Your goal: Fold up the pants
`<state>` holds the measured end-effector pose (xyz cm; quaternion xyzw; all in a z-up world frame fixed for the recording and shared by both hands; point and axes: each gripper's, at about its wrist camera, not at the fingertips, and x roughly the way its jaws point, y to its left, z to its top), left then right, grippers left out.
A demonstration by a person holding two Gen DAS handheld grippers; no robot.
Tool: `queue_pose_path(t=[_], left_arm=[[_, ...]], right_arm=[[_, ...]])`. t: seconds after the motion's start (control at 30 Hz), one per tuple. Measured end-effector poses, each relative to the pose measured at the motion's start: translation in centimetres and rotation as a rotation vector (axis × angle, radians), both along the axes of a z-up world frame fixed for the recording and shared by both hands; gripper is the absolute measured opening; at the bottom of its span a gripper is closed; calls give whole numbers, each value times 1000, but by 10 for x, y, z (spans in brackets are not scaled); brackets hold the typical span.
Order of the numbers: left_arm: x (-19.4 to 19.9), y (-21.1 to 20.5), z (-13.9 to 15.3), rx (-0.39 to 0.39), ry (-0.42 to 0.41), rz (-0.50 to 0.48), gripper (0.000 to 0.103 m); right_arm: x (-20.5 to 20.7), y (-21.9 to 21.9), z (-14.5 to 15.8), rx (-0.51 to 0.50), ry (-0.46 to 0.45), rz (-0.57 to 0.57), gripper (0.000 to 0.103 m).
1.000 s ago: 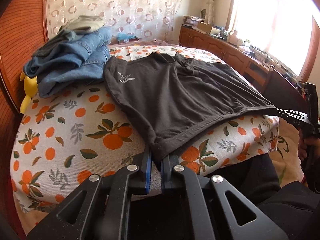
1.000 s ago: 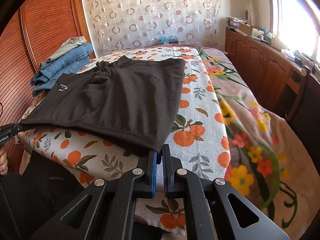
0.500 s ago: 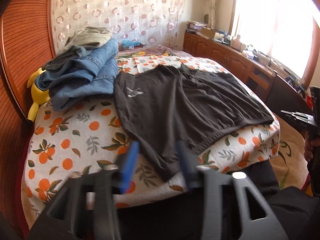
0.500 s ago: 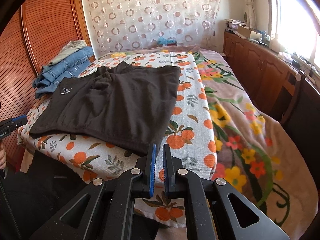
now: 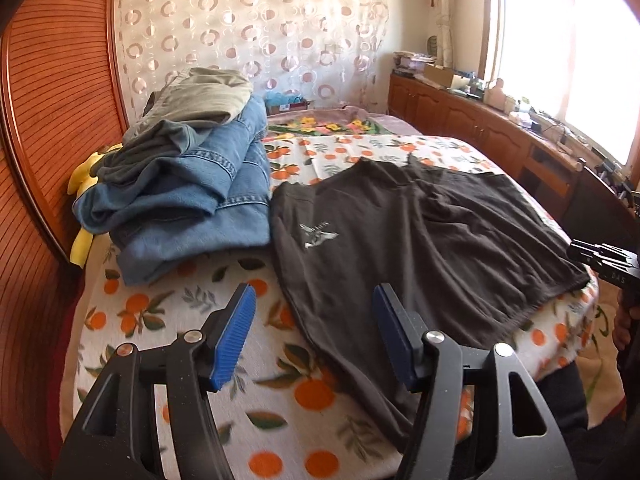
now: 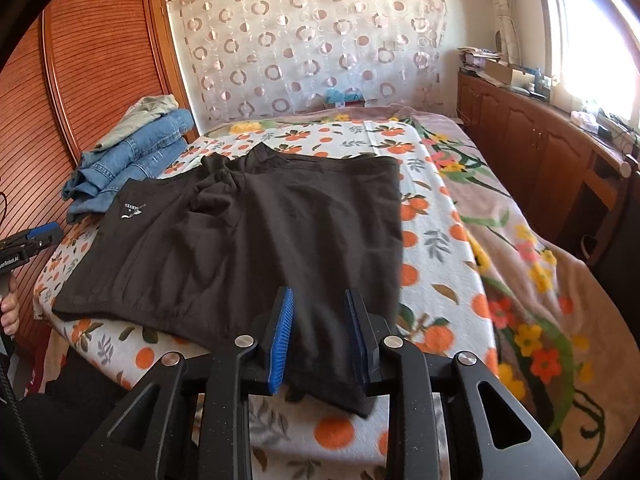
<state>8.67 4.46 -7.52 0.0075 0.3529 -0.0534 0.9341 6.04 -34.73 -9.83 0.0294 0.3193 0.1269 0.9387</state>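
Dark brown shorts (image 5: 420, 240) with a small white logo lie spread flat on the orange-print bedsheet (image 5: 168, 312); they also show in the right wrist view (image 6: 256, 240). My left gripper (image 5: 314, 300) is open and empty, held above the shorts' near left corner. My right gripper (image 6: 319, 300) is open, its jaws either side of the shorts' near right corner, which lies loose between them. The right gripper's tip shows at the right edge of the left wrist view (image 5: 604, 264); the left gripper's tip shows at the left edge of the right wrist view (image 6: 28, 244).
A pile of folded jeans and a grey garment (image 5: 188, 184) sits on the bed against the wooden headboard (image 5: 48, 120), left of the shorts. A yellow plush (image 5: 82, 208) lies beside it. A floral blanket (image 6: 520, 248) covers the bed's right side. Wooden cabinets (image 6: 540, 144) run under the window.
Both grippers have opened and let go of the shorts' near corners. The shorts now lie flat on the bed. Both grippers have risen a little.
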Motion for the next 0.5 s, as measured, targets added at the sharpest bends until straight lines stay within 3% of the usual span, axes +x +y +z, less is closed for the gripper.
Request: queue_pose_path(t=[0.17, 0.3, 0.5], left_arm=[[12, 0, -14, -13, 29, -5, 62], [16, -6, -29, -12, 61, -15, 62], [13, -15, -45, -13, 98, -46, 62]], right_arm=[[7, 2, -6, -22, 12, -4, 34], [2, -5, -5, -26, 19, -33, 48], [-13, -17, -9, -51, 56, -82, 49]])
